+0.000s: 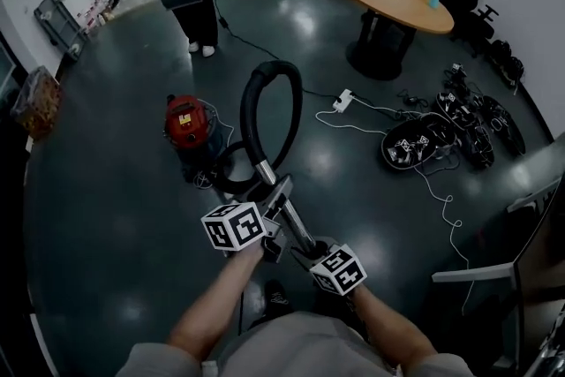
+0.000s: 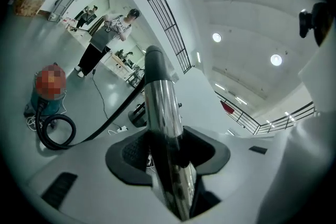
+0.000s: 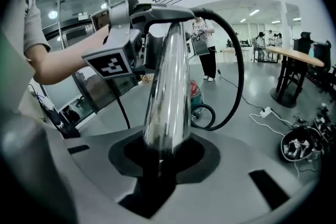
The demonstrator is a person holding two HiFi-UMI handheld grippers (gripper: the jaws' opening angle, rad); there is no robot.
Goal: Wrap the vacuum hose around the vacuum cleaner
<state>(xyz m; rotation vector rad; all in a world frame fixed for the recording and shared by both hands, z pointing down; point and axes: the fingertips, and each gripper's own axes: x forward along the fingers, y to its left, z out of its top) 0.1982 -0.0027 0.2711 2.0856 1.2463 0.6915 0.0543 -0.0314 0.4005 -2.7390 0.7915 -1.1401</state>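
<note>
Claws: left claw [image 2: 168, 150] and right claw [image 3: 163, 153] being clamped on chrome wand [image 1: 284, 206].
Progress: hose [image 1: 255, 101] not yet being wrapped round vacuum cleaner [image 1: 188, 124].

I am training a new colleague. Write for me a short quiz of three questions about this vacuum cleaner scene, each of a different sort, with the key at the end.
1. Short answer: what colour is the top of the vacuum cleaner, to which the hose leads?
2. Choose one: what do the left gripper and the right gripper both hold in their jaws?
A. the hose
B. the metal tube
C. the white power strip
3. True or false: the hose lies wound around the vacuum cleaner.

Key
1. Red.
2. B.
3. False: the hose arches up in a loop above the floor.
</note>
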